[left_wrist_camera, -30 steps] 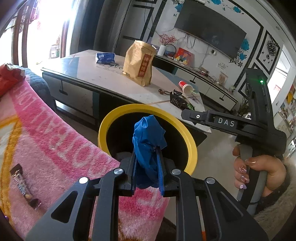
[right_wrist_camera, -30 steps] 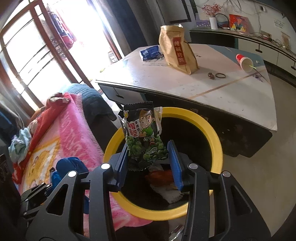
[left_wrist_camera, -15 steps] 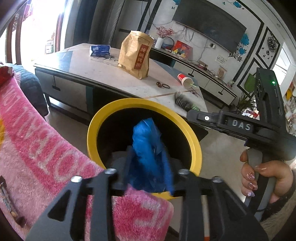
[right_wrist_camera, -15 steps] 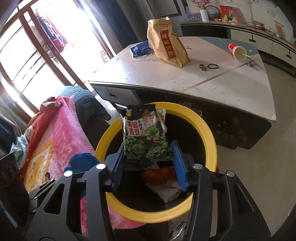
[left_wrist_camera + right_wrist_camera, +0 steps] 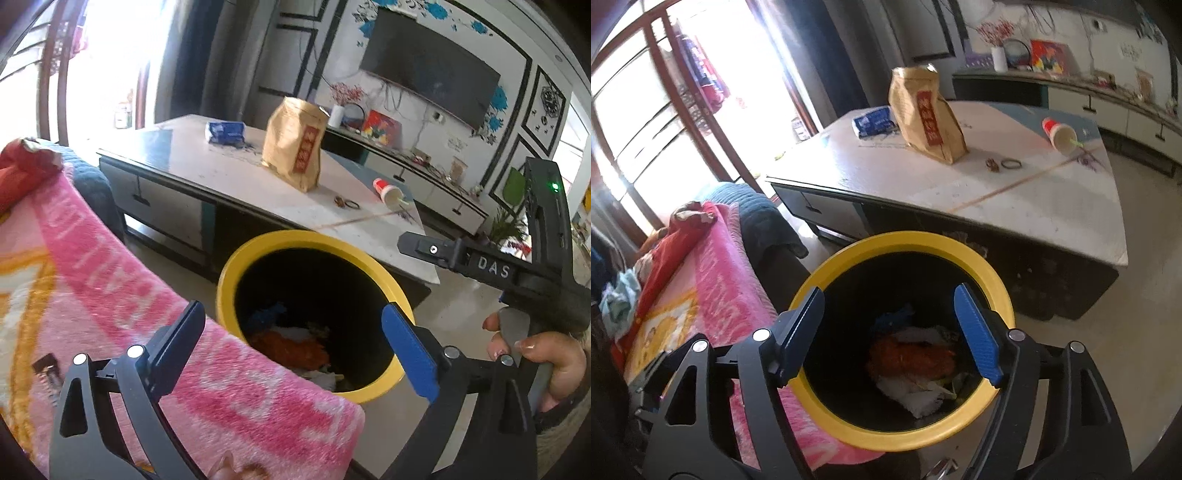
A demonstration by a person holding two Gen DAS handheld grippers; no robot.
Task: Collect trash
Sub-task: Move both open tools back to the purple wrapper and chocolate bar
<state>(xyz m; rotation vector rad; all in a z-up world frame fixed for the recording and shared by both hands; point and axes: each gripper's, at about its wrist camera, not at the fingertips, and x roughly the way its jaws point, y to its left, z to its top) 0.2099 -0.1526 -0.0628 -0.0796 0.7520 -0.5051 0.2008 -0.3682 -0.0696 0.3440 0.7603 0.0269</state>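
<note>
A yellow-rimmed black bin (image 5: 258, 242) (image 5: 905, 238) stands on the floor beside the sofa. Inside lie a blue wad (image 5: 267, 314) (image 5: 895, 317), an orange wrapper (image 5: 291, 347) (image 5: 912, 360) and white paper. Both grippers hover over its mouth. My left gripper (image 5: 295, 339) has its jaws opening wide, nothing between them. My right gripper (image 5: 890, 328) is also opening, empty, and shows in the left wrist view as a black tool (image 5: 517, 269) held by a hand. On the table lie a brown paper bag (image 5: 295, 147) (image 5: 925, 118), a blue packet (image 5: 225, 132) (image 5: 873, 120) and a tipped red cup (image 5: 386, 188) (image 5: 1058, 133).
A pink blanket (image 5: 110, 295) (image 5: 713, 273) covers the sofa at left, with a small dark wrapper (image 5: 48, 369) on it. The low coffee table (image 5: 229, 177) (image 5: 1015, 199) stands just behind the bin. A TV cabinet (image 5: 424, 177) runs along the far wall.
Both grippers have opened. The blue wad left my left jaws and the green snack packet left my right jaws; both dropped into the bin.
</note>
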